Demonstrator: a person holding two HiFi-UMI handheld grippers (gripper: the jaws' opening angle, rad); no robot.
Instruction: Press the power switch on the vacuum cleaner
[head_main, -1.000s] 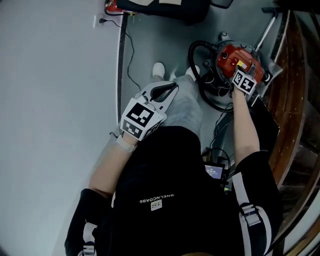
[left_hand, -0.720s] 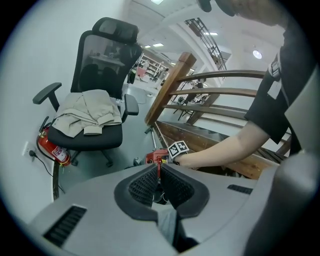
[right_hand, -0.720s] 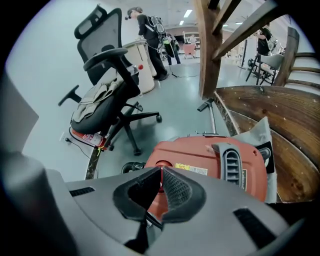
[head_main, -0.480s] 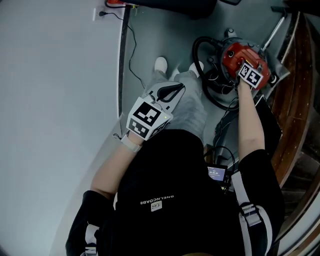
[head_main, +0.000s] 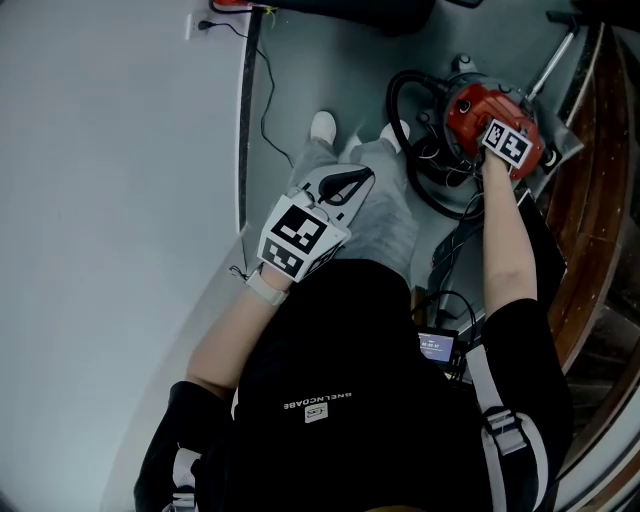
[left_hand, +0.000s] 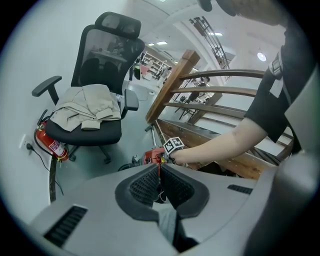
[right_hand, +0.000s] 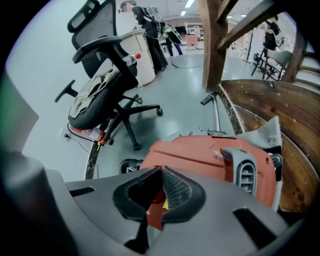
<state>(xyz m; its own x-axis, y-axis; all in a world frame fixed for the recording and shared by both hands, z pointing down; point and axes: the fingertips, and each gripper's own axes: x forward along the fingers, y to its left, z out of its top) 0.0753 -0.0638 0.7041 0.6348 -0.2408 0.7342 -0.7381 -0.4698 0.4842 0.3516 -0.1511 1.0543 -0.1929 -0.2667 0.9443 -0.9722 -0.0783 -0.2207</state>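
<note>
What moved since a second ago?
The right tool reached farther out over the red vacuum cleaner, its tips together close to the top. The left tool stayed where it was, shut and empty. Nothing was grabbed or let go.

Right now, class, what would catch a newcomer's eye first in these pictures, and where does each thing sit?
The red plastic vacuum cleaner stands at the head view's upper right, with the right gripper, jaws together, close over its top. The left gripper hangs shut over the person's legs. Beyond, a black mesh office chair holds crumpled beige cloth.
</note>
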